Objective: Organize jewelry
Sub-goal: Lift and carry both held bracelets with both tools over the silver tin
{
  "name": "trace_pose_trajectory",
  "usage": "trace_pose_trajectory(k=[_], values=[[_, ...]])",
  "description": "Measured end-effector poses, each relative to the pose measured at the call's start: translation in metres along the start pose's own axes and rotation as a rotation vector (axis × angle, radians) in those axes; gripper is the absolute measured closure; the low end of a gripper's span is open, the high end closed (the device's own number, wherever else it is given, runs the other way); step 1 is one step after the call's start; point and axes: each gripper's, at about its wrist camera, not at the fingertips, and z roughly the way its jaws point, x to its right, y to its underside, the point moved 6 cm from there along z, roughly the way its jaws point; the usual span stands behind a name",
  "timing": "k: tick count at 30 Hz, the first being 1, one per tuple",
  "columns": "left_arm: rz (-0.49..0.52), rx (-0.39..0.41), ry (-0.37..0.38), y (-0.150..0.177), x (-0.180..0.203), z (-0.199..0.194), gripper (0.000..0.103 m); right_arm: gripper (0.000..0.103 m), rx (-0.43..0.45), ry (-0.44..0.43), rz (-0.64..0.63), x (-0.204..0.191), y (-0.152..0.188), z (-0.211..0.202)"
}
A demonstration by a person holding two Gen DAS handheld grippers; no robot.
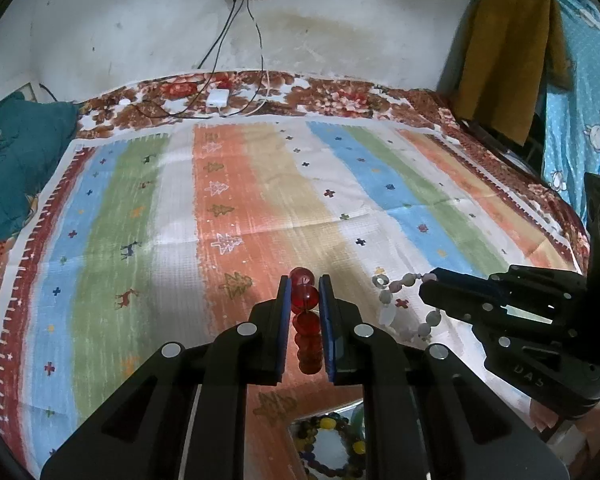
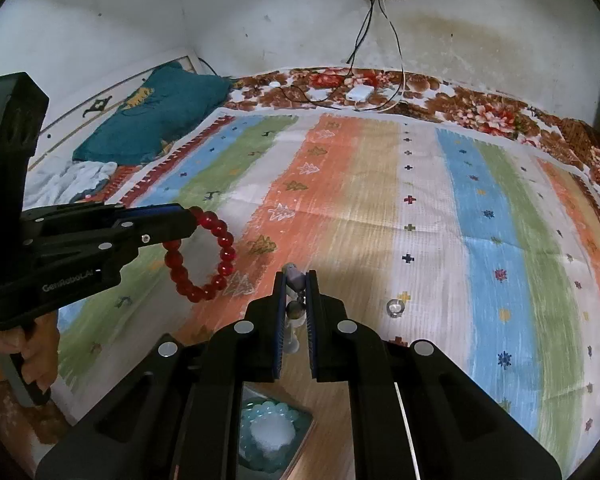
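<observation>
Left gripper (image 1: 305,300): closed down on the red bead bracelet (image 2: 200,254), the fingers (image 1: 283,320) pinching a few beads — the rest of the loop hangs free at left centre of the right wrist view, off the bed.
Right gripper (image 2: 296,300): nearly fully closed on the pale bead bracelet (image 1: 400,300); its whitish and grey beads trail from the tips at right centre of the left wrist view.
Where the pieces are: both bracelets are held up above the striped bedspread (image 2: 440,220), neither one resting on it.
Box compartments: at the bottom edge of the left wrist view a compartment already holds a dark and yellow bead bracelet (image 1: 328,452); at the bottom of the right wrist view another holds a light blue bead bracelet (image 2: 270,436).
Loose piece: a small silver ring (image 2: 395,307) lies on the bedspread, right of centre.
Count: four bracelets in all, two stored and two in hand, plus one ring.
Progress: roughly midway, I judge — two pieces put away, two lifted but not yet placed, the ring untouched.
Left to do: set each held bracelet into a compartment, then collect the ring.
</observation>
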Motion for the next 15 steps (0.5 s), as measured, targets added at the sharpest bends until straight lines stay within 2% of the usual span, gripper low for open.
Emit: trace_pose_trajectory(k=[15], values=[[0.029,0.019,0.028,0.016,0.024,-0.026,0.09,0.093,0.023,-0.027,-0.02,-0.014,0.013,-0.025]])
